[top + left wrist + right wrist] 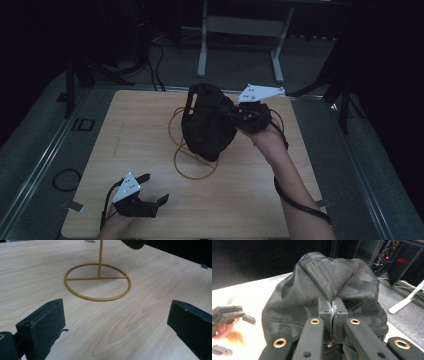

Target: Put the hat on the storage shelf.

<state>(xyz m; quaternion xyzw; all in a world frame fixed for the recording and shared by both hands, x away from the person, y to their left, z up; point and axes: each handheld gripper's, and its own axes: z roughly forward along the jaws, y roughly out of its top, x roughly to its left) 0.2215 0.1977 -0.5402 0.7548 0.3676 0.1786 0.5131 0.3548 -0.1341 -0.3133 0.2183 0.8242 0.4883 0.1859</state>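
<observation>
Right gripper view shows a black mesh cap (324, 290), crumpled and faintly camouflage-patterned, with a fold pinched tight between the right gripper's (333, 322) fingers. It hangs above the middle of the surface (150, 125), toward the far edge, over a yellow wire stand (192, 162). Near the front left corner, the left gripper (150, 192) rests with fingers wide and empty.

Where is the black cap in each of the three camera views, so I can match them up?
High view: the black cap hangs at centre, pinched by the right gripper above the gold wire stand.
Left gripper view: a dark edge at the top, above the stand's ring, probably the cap.
Right gripper view: it spans the centre, clamped between the jaws.
Shared landmark: the wooden table.
</observation>
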